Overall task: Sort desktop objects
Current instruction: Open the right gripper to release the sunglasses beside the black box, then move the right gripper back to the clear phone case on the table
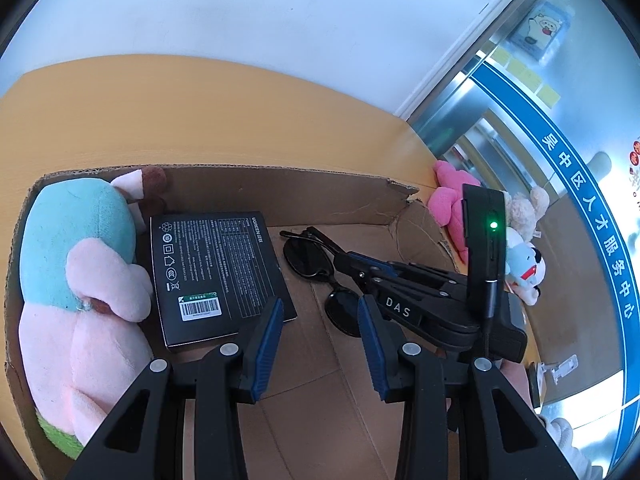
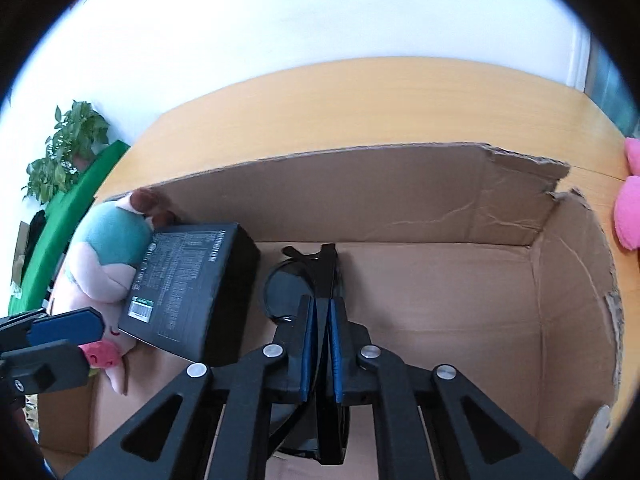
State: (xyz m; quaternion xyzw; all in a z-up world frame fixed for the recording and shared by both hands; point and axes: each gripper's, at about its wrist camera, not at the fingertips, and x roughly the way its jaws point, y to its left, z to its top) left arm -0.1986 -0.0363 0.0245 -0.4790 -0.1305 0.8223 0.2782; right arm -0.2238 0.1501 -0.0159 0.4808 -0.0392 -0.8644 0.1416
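Note:
A cardboard box [image 1: 280,192] [image 2: 400,196] stands on the orange table. Inside it lie a pink-and-teal plush toy [image 1: 80,264] [image 2: 108,252] at the left, a black product box [image 1: 216,272] [image 2: 192,292] beside it, and black sunglasses [image 1: 308,260] [image 2: 288,280] in the middle. My right gripper [image 2: 320,344] [image 1: 356,264] is shut on the sunglasses' frame, low inside the box. My left gripper [image 1: 320,328] is open and empty above the box floor, just in front of the product box and the sunglasses; one of its fingers [image 2: 68,326] shows in the right wrist view.
Several plush toys, pink [image 1: 452,204] [image 2: 628,208], beige and white [image 1: 524,264], lie on the table to the right of the box. A glass wall with a blue strip [image 1: 580,184] lies beyond. A potted plant [image 2: 68,140] and a green object stand far left.

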